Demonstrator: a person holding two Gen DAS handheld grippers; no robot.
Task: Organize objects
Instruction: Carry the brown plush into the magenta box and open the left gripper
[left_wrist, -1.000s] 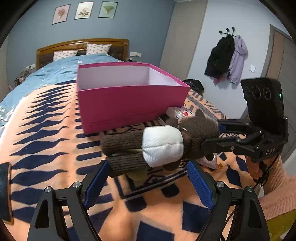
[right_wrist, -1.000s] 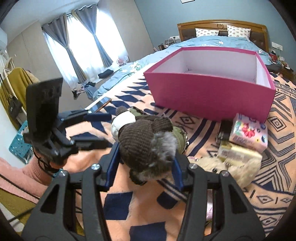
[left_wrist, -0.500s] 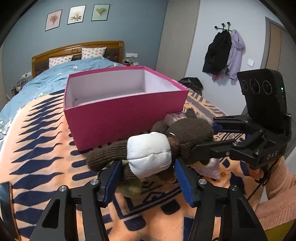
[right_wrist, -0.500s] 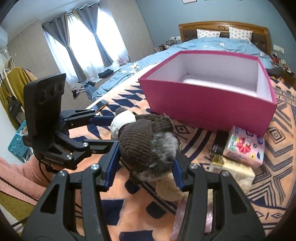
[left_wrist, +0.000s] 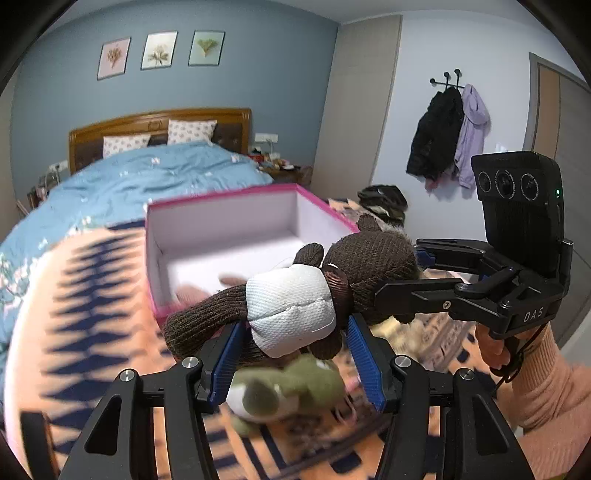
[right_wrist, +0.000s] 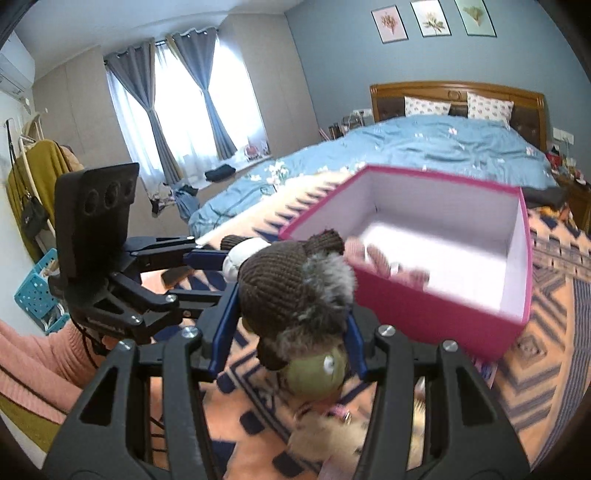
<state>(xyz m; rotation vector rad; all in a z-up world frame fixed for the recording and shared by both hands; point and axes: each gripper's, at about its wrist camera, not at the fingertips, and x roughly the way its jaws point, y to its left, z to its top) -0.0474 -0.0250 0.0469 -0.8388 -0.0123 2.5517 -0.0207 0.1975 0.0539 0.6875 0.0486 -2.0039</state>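
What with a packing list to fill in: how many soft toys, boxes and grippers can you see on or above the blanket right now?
Soft toys: 3 (brown knitted toy, green toy, cream fluffy toy)
Boxes: 1 (pink box)
Grippers: 2 (left gripper, right gripper)
Total: 6

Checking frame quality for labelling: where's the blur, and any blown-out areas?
Left wrist: motion blur smears the green plush and patterned blanket; the brown knitted toy stays sharp. Right wrist: pink box rim and contents smeared, window blown out white. Both show heavy fisheye bending and dark corners.
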